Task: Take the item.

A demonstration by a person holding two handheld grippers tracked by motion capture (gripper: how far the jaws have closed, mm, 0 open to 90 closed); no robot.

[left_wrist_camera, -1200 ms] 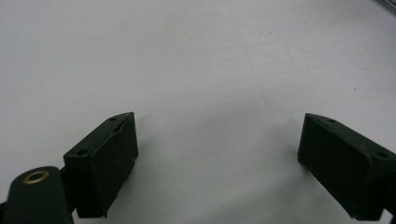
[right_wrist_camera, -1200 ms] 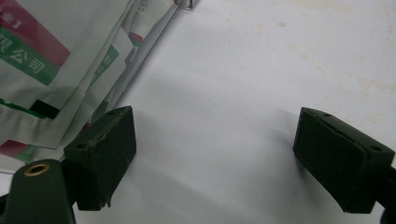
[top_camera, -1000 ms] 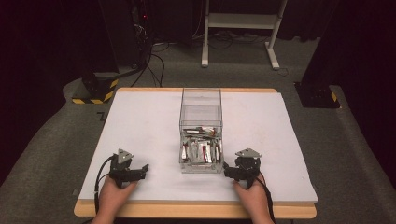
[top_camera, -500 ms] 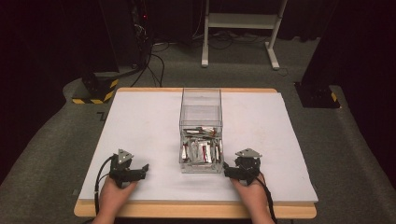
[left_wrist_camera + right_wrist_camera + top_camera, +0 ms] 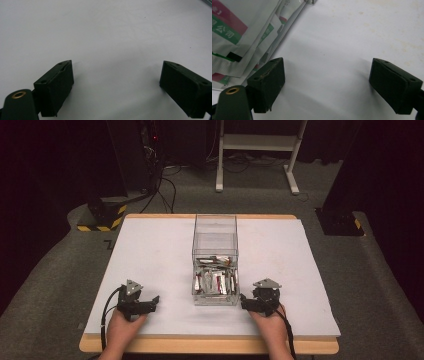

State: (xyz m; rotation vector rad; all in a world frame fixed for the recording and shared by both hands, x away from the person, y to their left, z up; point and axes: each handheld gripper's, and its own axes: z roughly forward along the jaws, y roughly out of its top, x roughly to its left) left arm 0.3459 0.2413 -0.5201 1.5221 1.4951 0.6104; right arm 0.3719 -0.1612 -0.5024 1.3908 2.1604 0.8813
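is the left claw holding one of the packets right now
No, the left claw stands wide open over the bare white table, with nothing between its jaws.

The high view is soft and slightly grainy: the white table top (image 5: 150, 255) is brightly lit from above while the surrounding floor and background fall into deep darkness. Both gripper views are evenly lit, with faint, diffuse shadows under the black jaws. The sachets (image 5: 239, 42) at the right gripper view's edge look blurred, their print smeared.
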